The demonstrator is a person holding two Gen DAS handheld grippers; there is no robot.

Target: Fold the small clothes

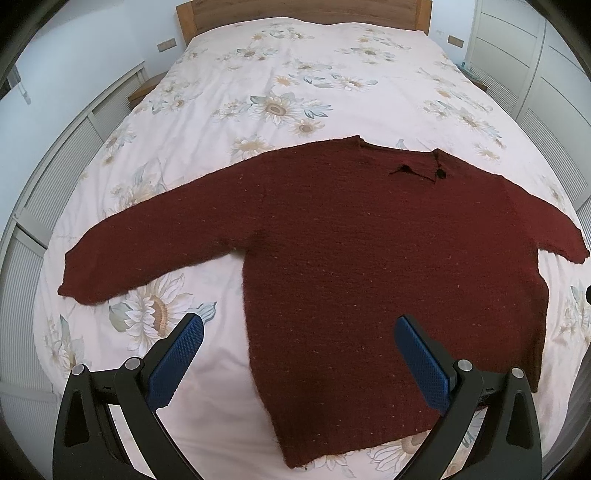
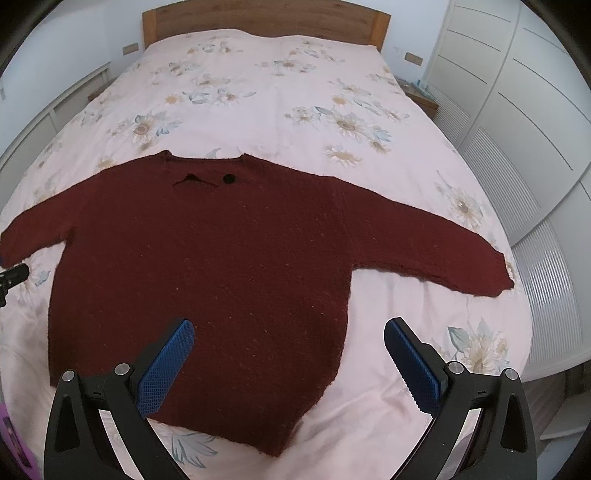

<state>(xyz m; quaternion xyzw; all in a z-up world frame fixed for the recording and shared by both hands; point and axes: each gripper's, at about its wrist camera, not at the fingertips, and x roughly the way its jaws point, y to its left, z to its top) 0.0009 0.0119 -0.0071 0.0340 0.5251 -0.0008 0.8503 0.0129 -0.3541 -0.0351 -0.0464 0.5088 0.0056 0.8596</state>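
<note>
Both grippers hang above the near end of the bed (image 1: 258, 92), spread wide and gripping nothing. My left gripper (image 1: 299, 332) straddles the lower left edge of the dark red sweater (image 1: 369, 240); my right gripper (image 2: 290, 332) straddles its lower right edge. That sweater lies flat on the flowered bedspread, sleeves out to both sides, neck toward the wooden headboard (image 2: 266, 18).
</note>
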